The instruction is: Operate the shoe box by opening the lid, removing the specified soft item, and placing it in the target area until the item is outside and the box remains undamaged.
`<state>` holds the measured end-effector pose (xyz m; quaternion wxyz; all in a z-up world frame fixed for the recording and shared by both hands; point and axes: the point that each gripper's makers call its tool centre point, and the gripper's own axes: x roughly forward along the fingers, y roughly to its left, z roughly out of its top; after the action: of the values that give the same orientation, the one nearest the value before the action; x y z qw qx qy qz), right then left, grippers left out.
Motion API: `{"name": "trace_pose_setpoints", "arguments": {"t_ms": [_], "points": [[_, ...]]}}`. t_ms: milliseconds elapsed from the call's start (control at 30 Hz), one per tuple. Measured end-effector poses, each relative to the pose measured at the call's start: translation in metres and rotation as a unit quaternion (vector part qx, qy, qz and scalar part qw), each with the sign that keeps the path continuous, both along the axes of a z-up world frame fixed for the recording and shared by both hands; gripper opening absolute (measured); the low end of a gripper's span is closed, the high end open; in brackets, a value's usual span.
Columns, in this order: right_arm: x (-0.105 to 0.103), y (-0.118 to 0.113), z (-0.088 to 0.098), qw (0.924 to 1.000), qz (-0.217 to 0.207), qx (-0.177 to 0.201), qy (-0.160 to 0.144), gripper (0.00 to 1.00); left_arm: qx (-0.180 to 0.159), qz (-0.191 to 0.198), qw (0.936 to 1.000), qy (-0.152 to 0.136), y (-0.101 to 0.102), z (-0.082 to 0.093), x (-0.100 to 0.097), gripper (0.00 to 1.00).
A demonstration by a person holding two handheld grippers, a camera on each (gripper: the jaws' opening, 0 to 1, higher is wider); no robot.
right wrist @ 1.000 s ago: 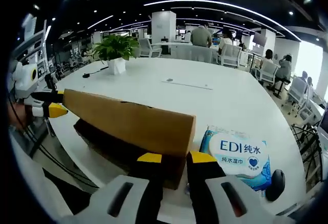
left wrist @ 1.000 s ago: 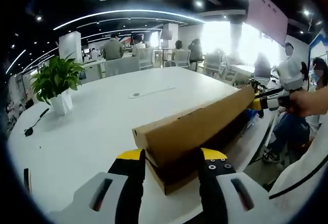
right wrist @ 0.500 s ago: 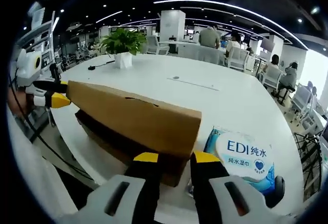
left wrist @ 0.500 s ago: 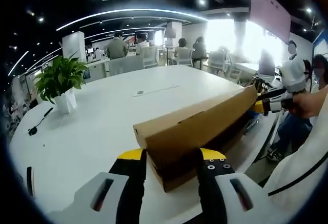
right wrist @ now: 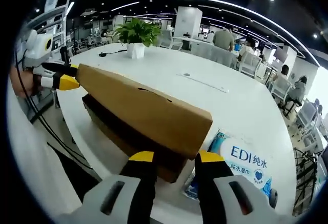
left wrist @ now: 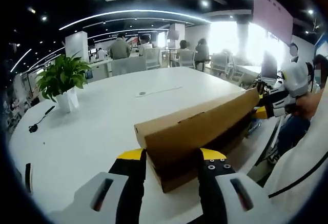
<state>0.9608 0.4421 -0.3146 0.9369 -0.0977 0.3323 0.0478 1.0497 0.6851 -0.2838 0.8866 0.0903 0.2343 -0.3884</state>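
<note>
step: lid-opening, judged about halfway; lid raised, soft item not yet out
shoe box (left wrist: 197, 149): cardboard, on the white worktop (left wrist: 102, 126) at the near edge, long axis running from one gripper to the other
lid (right wrist: 148, 108): tilted up along the person's side, dark gap under it above the box base (right wrist: 128, 142); far long edge looks lower, like a hinge line, cannot confirm
left gripper (left wrist: 169, 157): at one short end, jaws narrow, straddling the lid corner and apparently pinching it
right gripper (right wrist: 171, 157): at the opposite short end, jaws narrow, yellow tips either side of the lid end, appears to hold it
key relation: each gripper holds one end of the lid, so both are equally near; the lift goes across the long axis, both ends rising together to avoid twisting the cardboard
inside of box: dark, contents cannot be told
wet wipes pack (right wrist: 246, 165): blue and white, on the worktop just beside the box's right-gripper end, outside the box
potted plant (left wrist: 61, 83): well apart, far side of worktop
risk: uneven lift could crease the lid
</note>
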Motion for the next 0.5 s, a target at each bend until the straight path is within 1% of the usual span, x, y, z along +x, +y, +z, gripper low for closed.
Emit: {"name": "trace_pose_setpoints", "arguments": {"t_ms": [67,133,200,300,367,500], "points": [[0.000,0.000,0.002,0.9998,0.013,-0.012,0.005,0.29,0.001,0.001,1.0000,-0.001,0.000,-0.002,0.000,0.40],[0.001,-0.002,0.001,0.9998,0.013,-0.012,0.006,0.29,-0.001,0.003,1.0000,0.000,0.000,-0.001,0.000,0.40],[0.001,-0.001,0.000,0.9998,0.017,-0.012,0.009,0.30,0.000,0.006,1.0000,0.001,0.000,-0.005,0.000,0.40],[0.001,0.002,-0.007,0.9994,0.026,-0.011,0.021,0.34,0.002,0.005,1.0000,0.007,-0.001,-0.009,-0.003,0.43],[0.001,0.004,-0.011,0.9990,0.031,-0.020,0.027,0.34,0.008,0.006,0.9999,0.006,0.000,-0.012,-0.004,0.43],[0.002,0.006,-0.010,0.9986,0.035,-0.027,0.029,0.35,0.008,0.004,0.9999,0.005,0.000,-0.009,-0.004,0.45]]}}
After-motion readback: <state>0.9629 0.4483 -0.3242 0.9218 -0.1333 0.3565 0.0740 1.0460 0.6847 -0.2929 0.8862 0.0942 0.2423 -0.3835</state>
